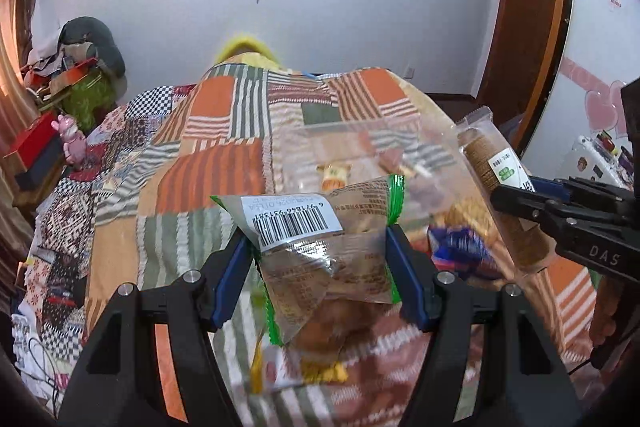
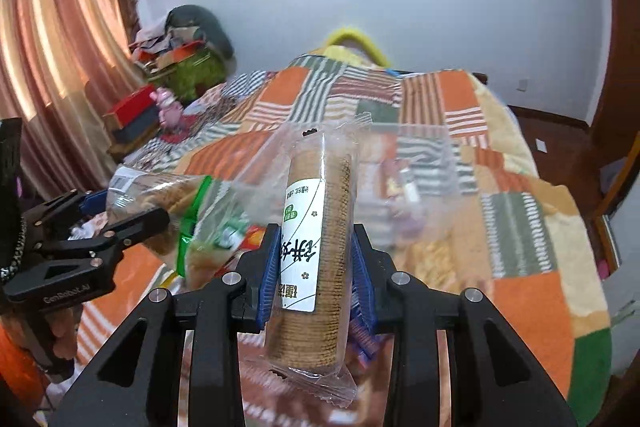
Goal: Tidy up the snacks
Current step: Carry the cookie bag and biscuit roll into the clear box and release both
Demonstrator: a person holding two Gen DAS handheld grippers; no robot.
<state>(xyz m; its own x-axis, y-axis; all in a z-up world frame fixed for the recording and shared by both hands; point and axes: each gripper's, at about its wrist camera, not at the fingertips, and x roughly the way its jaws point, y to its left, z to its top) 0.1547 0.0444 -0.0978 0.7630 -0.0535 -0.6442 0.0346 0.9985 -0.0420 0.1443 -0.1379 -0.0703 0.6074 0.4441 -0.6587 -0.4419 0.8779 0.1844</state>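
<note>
Tools (image 1: 320,263) (image 2: 316,267) — snack packs (image 1: 320,227) between pads

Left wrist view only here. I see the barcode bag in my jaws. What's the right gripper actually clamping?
Observer: The right gripper is shut on a biscuit sleeve, a long stack of round brown biscuits in clear wrap.
Operator: Gripped at the end?
Observer: No, about mid-length, across its white label.
Operator: And my bag from that side?
Observer: The left gripper holds the barcode bag off the quilt.
</note>
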